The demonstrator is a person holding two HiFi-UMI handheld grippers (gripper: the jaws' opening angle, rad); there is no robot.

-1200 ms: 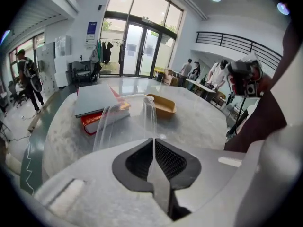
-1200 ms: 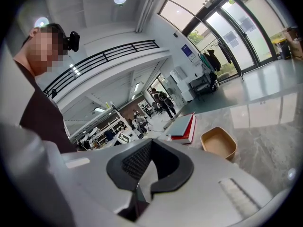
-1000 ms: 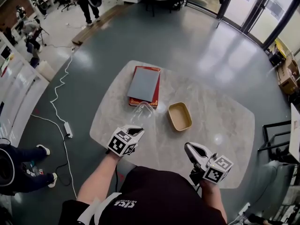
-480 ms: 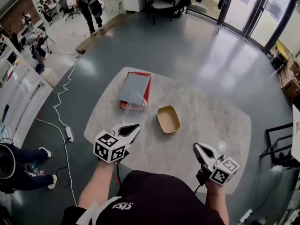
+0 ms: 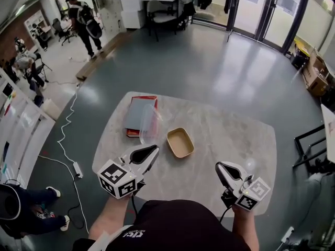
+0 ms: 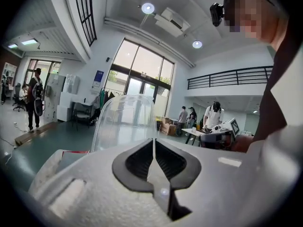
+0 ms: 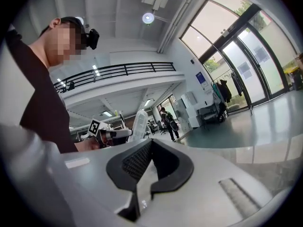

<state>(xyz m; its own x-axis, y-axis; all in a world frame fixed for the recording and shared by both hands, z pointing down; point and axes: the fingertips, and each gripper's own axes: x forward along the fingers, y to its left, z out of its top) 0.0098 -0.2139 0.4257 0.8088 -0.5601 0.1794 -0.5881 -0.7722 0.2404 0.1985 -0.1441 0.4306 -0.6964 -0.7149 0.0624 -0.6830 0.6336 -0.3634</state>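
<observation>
My left gripper [image 5: 152, 150] [image 6: 154, 141] is shut on the near edge of a clear plastic lid [image 5: 148, 120] [image 6: 124, 122], which stands up from its jaws in the air above the table. Below the lid lies a stack of books [image 5: 136, 116], a grey one on a red one. A tan tray [image 5: 180, 143] sits just right of them. My right gripper [image 5: 219, 167] [image 7: 150, 144] is shut with nothing in it, held over the table's near right part. Its view shows the left gripper [image 7: 108, 133] and the lid [image 7: 138, 122].
The marble table [image 5: 235, 140] stands on a grey floor. A white cable [image 5: 67, 135] and power strip lie on the floor to the left. People stand and sit at the far left [image 5: 82, 20]. A black frame [image 5: 309, 145] stands to the right.
The left gripper has risen and tilted up with the clear lid, so its view now looks at the windows and ceiling. The right gripper has tilted up too.
</observation>
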